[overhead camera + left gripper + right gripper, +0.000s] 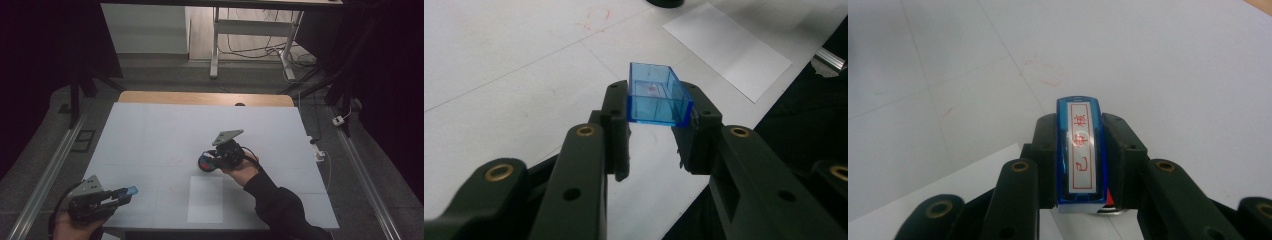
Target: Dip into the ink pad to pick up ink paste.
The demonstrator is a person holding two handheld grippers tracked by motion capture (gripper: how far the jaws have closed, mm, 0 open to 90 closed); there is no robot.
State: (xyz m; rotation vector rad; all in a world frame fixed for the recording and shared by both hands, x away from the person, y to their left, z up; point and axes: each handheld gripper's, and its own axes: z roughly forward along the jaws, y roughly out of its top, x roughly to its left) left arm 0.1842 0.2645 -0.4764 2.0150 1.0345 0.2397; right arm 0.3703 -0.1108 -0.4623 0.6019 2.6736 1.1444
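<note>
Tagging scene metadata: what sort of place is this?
Likely a lab or data-collection workspace: a white-covered table on a dark floor, desk legs with loose cables behind it, and aluminium rails either side. Not a home.

The tabletop (150, 135) lies bare and passable across its far and left parts, the sole obstructions being a flat paper sheet (205, 199) near the front edge, between the hands, and a small dark object (240, 104) at the far edge.
</note>
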